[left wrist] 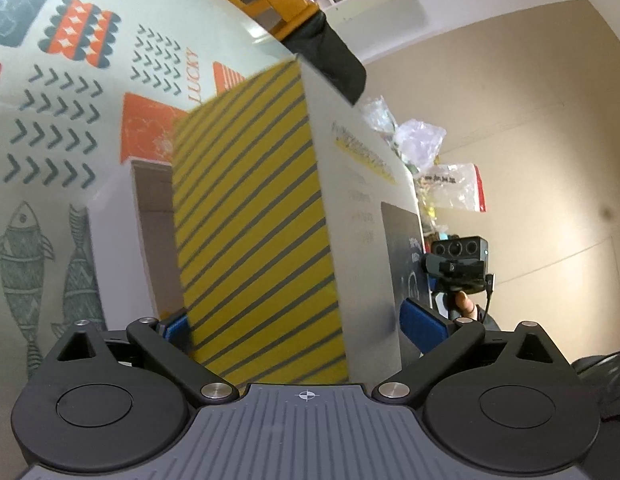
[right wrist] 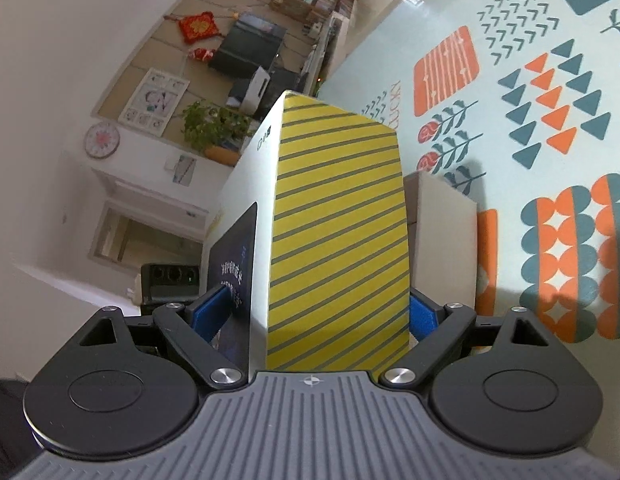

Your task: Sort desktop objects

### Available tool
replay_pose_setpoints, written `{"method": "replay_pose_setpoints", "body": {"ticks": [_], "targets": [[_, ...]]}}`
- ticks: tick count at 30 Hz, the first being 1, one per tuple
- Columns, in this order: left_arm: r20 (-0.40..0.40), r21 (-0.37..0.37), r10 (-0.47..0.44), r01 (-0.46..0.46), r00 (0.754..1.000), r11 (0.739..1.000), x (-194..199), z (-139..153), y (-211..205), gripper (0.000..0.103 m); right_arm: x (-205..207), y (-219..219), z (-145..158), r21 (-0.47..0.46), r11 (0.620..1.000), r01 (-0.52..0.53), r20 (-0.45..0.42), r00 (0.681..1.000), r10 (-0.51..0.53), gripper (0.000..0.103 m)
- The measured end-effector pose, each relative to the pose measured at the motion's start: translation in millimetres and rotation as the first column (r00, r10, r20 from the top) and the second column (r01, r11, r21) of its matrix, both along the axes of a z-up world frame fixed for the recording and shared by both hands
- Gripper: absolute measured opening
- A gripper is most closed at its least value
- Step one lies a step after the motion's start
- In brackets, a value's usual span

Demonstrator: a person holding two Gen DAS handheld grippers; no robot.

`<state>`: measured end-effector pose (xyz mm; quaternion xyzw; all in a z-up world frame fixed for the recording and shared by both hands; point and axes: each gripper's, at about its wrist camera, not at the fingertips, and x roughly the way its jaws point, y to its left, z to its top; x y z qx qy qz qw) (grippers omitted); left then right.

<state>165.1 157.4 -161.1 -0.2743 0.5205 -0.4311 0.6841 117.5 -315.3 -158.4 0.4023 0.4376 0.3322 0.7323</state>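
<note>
Striped box (right wrist: 337, 240) fills jaws; cardboard box (right wrist: 441, 240) beside.

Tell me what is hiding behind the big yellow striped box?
Behind the yellow-and-grey striped cardboard box sits a plain white box on the patterned tablecloth. Only its top and one side show; the rest is covered.
</note>
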Motion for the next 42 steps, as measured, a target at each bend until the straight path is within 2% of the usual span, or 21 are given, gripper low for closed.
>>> {"method": "replay_pose_setpoints", "body": {"ticks": [6, 14, 23, 30, 37, 42], "targets": [[-0.012, 0.008, 0.029, -0.029, 0.999, 1.0, -17, 7, 22, 0.103, 6, 3, -3, 0.005, 1.0, 0.0, -0.009, 1.0, 0.0, 0.103], [-0.017, 0.002, 0.049, -0.049, 0.999, 0.999, -15, 13, 37, 0.103, 9, 12, -4, 0.004, 1.0, -0.015, -0.026, 1.0, 0.015, 0.103], [-0.033, -0.026, 0.059, -0.06, 0.998, 0.998, -11, 6, 29, 0.103, 5, 11, -7, 0.019, 0.998, -0.059, -0.085, 0.995, 0.061, 0.103], [-0.03, -0.033, 0.067, -0.068, 0.997, 0.997, -11, 6, 28, 0.103, 9, -6, -3, 0.046, 0.999, -0.024, -0.11, 0.993, 0.029, 0.103], [-0.028, -0.041, 0.07, -0.071, 0.997, 0.997, -11, 5, 28, 0.103, 7, -6, 6, -0.087, 0.996, -0.016, -0.111, 0.994, 0.006, 0.103], [-0.024, -0.038, 0.068, -0.069, 0.997, 0.997, -12, 6, 27, 0.103, 1, 8, 24, -0.171, 0.985, -0.021, -0.035, 0.999, 0.015, 0.103]]}}
